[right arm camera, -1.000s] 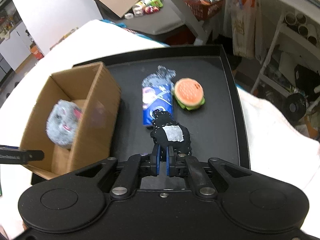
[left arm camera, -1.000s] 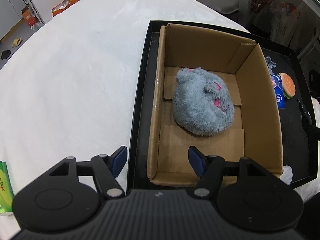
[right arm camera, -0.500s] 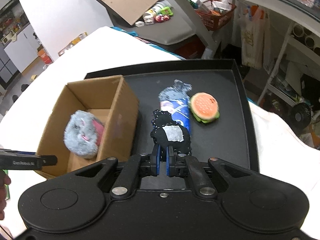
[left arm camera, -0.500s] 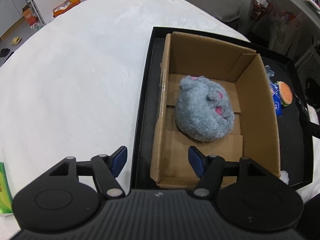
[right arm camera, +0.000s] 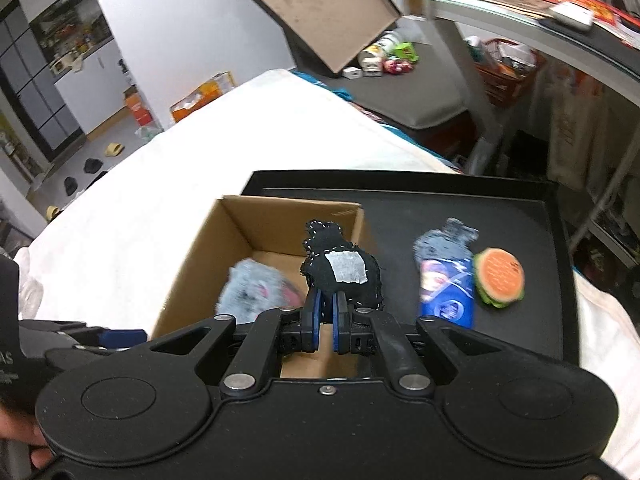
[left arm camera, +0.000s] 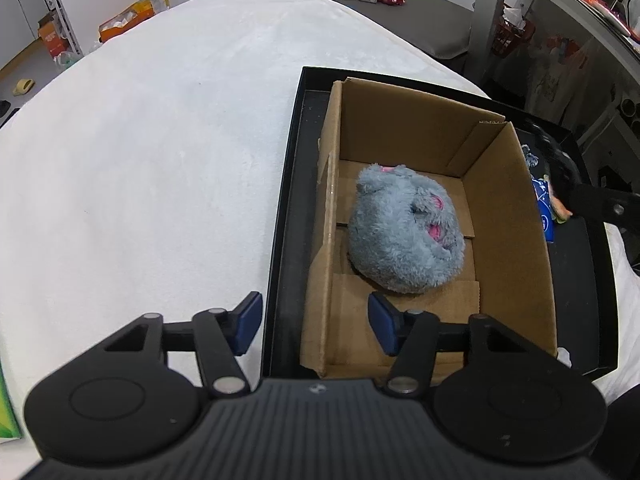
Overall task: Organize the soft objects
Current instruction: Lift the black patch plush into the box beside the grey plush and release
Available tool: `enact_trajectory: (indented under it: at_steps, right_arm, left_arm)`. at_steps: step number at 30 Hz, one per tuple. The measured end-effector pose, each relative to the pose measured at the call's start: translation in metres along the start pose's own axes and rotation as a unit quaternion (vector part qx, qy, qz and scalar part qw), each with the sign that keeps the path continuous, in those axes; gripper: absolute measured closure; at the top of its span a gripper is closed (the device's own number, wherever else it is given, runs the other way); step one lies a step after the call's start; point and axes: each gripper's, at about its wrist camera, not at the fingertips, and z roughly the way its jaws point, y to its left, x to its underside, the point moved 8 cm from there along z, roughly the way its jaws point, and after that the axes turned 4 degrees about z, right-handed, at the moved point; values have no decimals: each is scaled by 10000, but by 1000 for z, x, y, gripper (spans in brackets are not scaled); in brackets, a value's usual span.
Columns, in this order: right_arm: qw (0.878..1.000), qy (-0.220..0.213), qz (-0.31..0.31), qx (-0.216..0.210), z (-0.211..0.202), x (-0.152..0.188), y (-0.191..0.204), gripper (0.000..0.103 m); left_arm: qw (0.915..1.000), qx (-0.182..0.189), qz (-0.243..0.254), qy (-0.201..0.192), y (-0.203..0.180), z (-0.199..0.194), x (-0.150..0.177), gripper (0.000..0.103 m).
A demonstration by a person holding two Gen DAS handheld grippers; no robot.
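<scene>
A cardboard box (left arm camera: 508,208) (right arm camera: 200,248) stands on the left side of a black tray (left arm camera: 286,208) (right arm camera: 520,220). A grey plush toy (left arm camera: 404,236) (right arm camera: 256,292) lies inside the box. My right gripper (right arm camera: 325,308) is shut on a black soft toy with a white patch (right arm camera: 340,268) and holds it above the box's right wall. A blue soft object (right arm camera: 446,276) and a burger plush (right arm camera: 500,276) lie on the tray right of the box. My left gripper (left arm camera: 314,322) is open and empty, over the box's near left corner.
The tray rests on a white cloth-covered surface (left arm camera: 140,160). A green package (left arm camera: 6,408) lies at the left edge. The right gripper's body (left arm camera: 600,200) shows at the right of the left wrist view. Shelves and clutter stand beyond.
My right gripper has lifted the black toy and carried it left, from over the tray floor to above the box. My left gripper has drawn back a little and stays open.
</scene>
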Motion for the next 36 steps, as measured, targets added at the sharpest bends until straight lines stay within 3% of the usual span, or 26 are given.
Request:
enact_trajectory:
  at_steps: [7,13,21,27,36]
  right_arm:
    - [9998,101,-164,-72,21,-6,19,97]
    - [9991,286,-311,-23,42,-7,25,97]
    - [9966,585,-582,53,67,-3,35,97]
    - [9941,795,-708,185,85,2,36,96]
    - [9912,998,-838,226,100,6,30,96]
  left_arm:
    - [9998,164,-87,102,4,8,-4,74]
    - [9999,135,-2,106,6,12,-9,81]
    - [9997,36,144,209,3,21,-9,83]
    - [9978,-436,483,135,-2,23,-11,83]
    - [9957,-615,654,213,-7,29,-11,84]
